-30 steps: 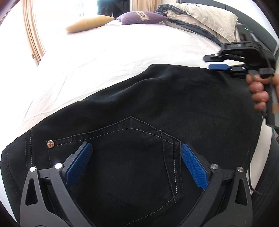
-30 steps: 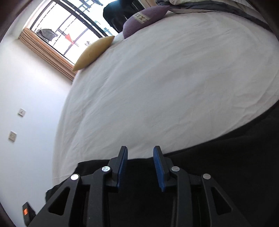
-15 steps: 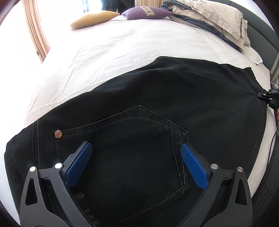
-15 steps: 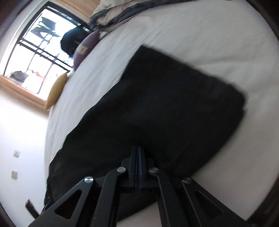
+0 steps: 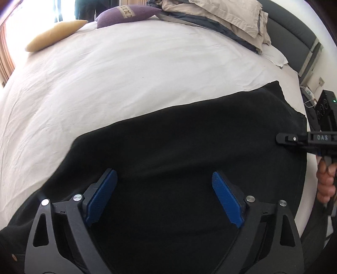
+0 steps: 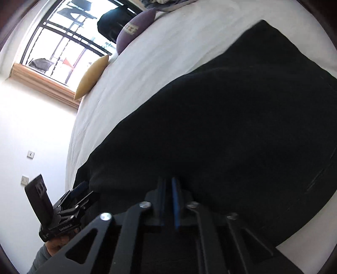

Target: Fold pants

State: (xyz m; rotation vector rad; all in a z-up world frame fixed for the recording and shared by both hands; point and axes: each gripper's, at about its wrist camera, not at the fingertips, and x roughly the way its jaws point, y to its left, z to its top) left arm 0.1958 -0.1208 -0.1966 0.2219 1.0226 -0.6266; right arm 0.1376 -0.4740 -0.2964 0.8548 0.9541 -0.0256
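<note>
The black pants (image 5: 189, 151) lie folded over on the white bed sheet (image 5: 126, 80), near its front edge. My left gripper (image 5: 164, 198) hovers wide open just above the cloth and holds nothing. My right gripper (image 6: 168, 191) shows in its own view nearly closed, with a thin gap between the blue pads, low against the near edge of the pants (image 6: 231, 126); I cannot tell if cloth is pinched. It also shows in the left wrist view (image 5: 282, 139) at the pants' right edge. The left gripper also shows in the right wrist view (image 6: 80, 189).
A yellow cushion (image 5: 54, 40) and a purple cushion (image 5: 126, 12) lie at the far side of the bed. Piled beige and grey bedding (image 5: 221, 19) lies by the dark headboard (image 5: 294, 35). A window (image 6: 63, 40) is beyond the bed.
The pocket side of the pants is now covered by plain black cloth folded across it. The right gripper went from slightly open to shut and now shows a thin gap.
</note>
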